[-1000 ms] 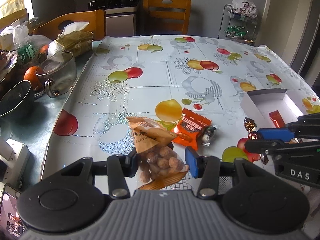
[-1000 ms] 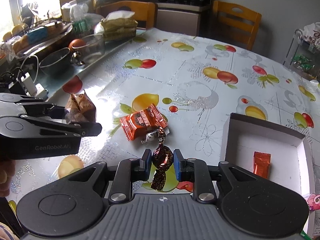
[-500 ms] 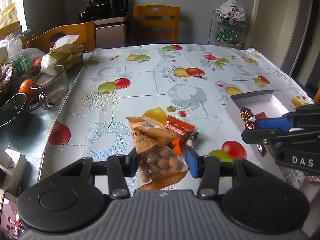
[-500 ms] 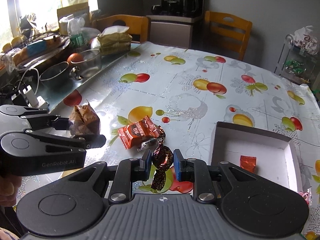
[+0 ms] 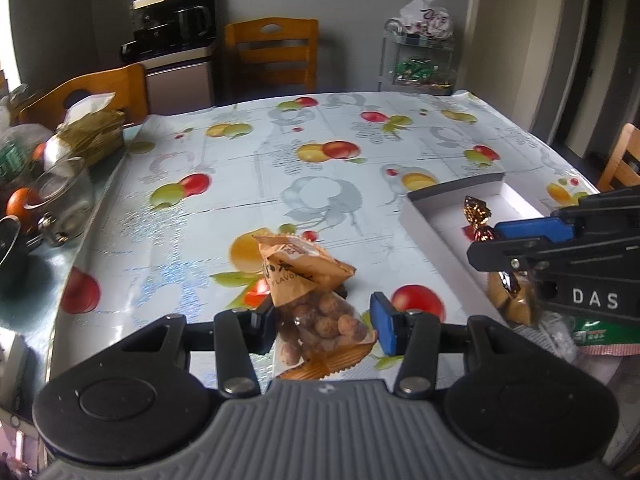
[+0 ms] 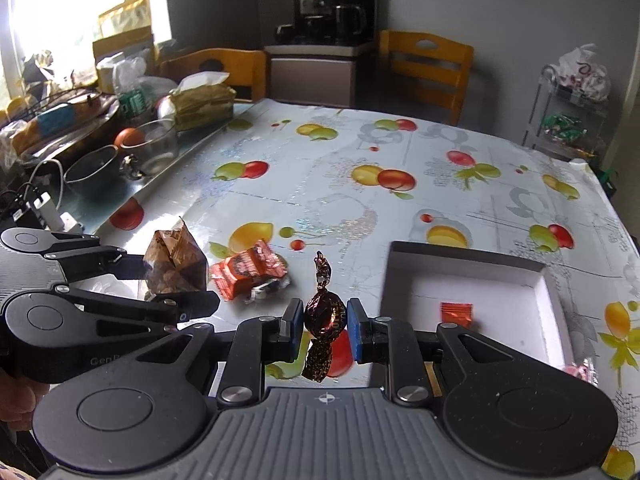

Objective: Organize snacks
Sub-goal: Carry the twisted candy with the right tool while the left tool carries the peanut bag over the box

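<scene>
My left gripper (image 5: 323, 322) is shut on a clear-and-orange bag of coated peanuts (image 5: 316, 300), held above the fruit-print tablecloth (image 5: 280, 168). From the right wrist view, that left gripper (image 6: 172, 284) and its peanut bag (image 6: 176, 264) hang at the left. My right gripper (image 6: 325, 320) is shut on a brown twist-wrapped candy (image 6: 324, 314), lifted off the table. A white open box (image 6: 544, 280) lies just right of it, with a small orange packet (image 6: 456, 312) inside. An orange snack packet (image 6: 250, 270) lies on the cloth between the grippers. In the left wrist view the right gripper (image 5: 486, 240) holds the candy (image 5: 478, 216) over the box (image 5: 424, 208).
A glass bowl (image 6: 154, 146), an orange (image 6: 128, 136), a metal bowl (image 6: 92, 168) and a tissue pack (image 6: 204, 104) crowd the table's left side. More snack packs (image 5: 596, 332) lie near the front right. Wooden chairs (image 6: 424, 64), a coffee machine and a wire rack stand behind.
Both grippers have risen and drifted right with their loads. The candy now hangs over the box in the left wrist view. The orange packet has slid behind the peanut bag there.
</scene>
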The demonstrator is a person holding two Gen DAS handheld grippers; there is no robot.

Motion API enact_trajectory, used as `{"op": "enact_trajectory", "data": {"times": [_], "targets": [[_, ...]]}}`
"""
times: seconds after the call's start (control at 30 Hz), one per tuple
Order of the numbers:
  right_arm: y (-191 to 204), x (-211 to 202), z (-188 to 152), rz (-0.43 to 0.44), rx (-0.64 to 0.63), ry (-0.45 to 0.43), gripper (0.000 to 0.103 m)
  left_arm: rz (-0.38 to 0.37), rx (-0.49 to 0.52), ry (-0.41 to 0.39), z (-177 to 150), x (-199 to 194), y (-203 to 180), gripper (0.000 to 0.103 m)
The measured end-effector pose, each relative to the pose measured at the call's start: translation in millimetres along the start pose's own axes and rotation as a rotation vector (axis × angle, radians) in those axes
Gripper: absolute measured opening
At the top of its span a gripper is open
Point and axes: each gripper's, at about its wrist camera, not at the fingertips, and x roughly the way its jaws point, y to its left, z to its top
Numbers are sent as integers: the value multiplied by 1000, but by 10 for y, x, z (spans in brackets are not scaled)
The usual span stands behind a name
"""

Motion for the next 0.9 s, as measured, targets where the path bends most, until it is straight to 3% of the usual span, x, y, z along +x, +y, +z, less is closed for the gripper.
{"op": "enact_trajectory", "data": {"times": [0.53, 0.9], "targets": [[-716, -293, -291, -127, 112, -1, 25, -170, 161, -3, 191, 222, -916, 46], [-1040, -392, -483, -164, 156, 18, 25, -226, 235, 25, 162, 343, -1365, 46]]}}
